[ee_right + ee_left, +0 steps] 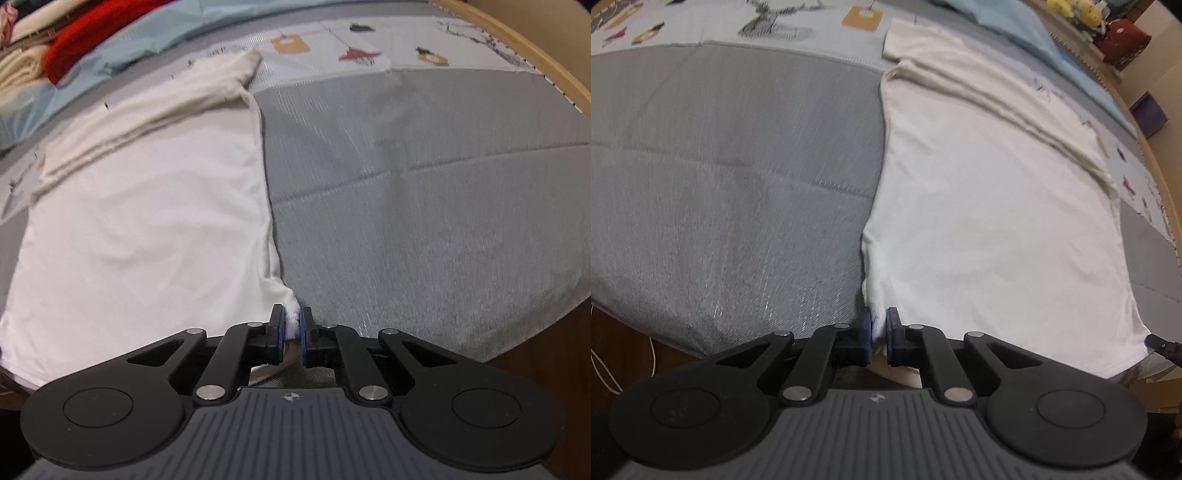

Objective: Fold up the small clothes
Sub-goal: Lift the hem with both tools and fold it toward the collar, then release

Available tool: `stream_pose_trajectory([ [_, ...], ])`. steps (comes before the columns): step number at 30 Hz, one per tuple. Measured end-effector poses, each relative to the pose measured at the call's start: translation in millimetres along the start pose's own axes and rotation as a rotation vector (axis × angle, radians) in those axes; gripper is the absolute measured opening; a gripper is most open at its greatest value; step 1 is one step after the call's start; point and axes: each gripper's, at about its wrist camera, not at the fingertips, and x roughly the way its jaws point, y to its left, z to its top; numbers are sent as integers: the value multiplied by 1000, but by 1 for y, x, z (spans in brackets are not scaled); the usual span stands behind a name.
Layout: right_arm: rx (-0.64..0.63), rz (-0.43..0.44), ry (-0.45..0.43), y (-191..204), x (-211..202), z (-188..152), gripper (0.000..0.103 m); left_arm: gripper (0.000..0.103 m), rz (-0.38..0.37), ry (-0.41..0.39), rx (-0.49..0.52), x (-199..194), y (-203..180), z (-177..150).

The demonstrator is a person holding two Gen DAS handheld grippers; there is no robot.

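With the left gripper and right gripper each clamped on a hem corner of the white shirt, uneven lifting risks skewing the fold.

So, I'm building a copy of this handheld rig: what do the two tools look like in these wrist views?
Both look alike. The left tool and right tool each have black linkage arms with silver pivot pins, two round black discs at the sides, and a grey ribbed body bearing a small round emblem. The fingers carry blue pads. No cables, sleeves or hands show on either.
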Motion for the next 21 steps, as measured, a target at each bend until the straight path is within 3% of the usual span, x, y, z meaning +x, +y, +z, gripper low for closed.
stream_pose_trajectory([
  [5, 47, 90, -74, -4, -30, 9, 7, 7, -6, -71, 73, -31, -16, 1],
  [13, 111, 276, -295, -23, -129, 26, 6, 6, -141, -239, 157, -135, -26, -4],
  [17, 94, 348, -398, -37, -191, 17, 6, 6, -214, -317, 128, -193, -12, -18],
  [21, 96, 363, -442, -47, -220, 9, 6, 6, -228, -351, 91, -211, -6, -19],
])
